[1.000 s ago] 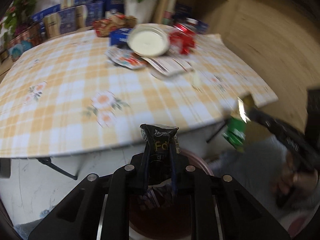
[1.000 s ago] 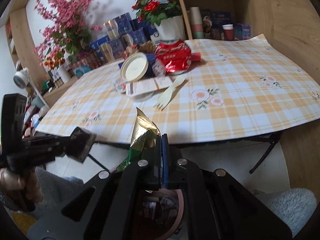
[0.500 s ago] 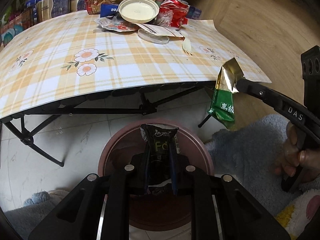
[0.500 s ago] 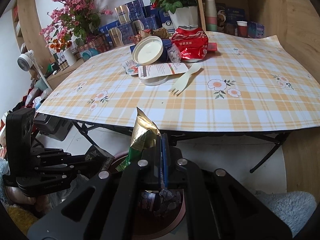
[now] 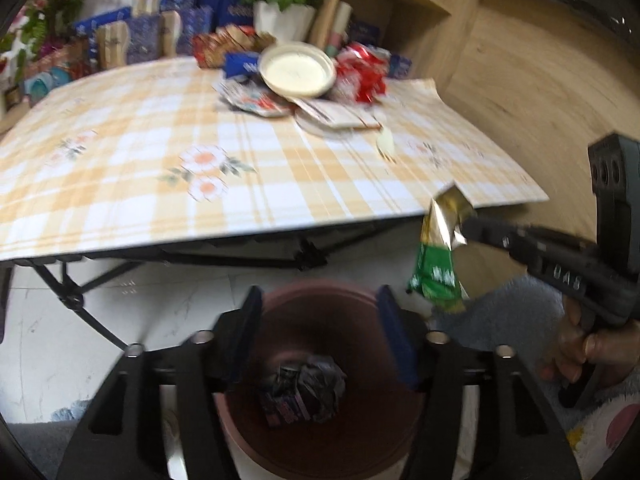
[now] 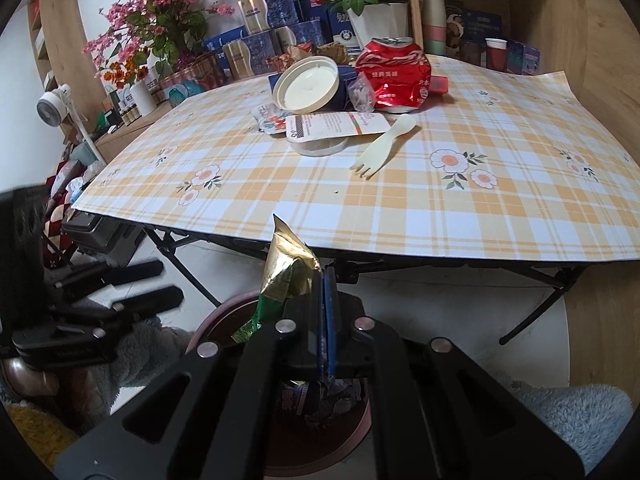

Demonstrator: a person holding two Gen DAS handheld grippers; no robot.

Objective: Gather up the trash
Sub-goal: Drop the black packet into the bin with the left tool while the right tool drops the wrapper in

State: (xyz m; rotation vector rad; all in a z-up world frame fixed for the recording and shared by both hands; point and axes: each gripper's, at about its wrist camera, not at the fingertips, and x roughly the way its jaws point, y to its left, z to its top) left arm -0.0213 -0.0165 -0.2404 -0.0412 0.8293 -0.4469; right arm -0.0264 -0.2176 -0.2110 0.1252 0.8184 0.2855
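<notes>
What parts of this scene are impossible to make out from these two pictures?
- Print on the dark wrapper in the brown bin: left view, motion blur.
- Bin's inside: right view, hidden behind the right tool.
- Lower half of the green-gold packet: right view, hidden behind the tool's black body.
- Trash pile beside the white lid: left view, smeared.
- Left tool: its handle is cut off by the bottom edge.

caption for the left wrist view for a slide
Open left gripper above the brown bin, dark wrapper inside, while the right gripper holds a green and gold wrapper nearby.
</notes>
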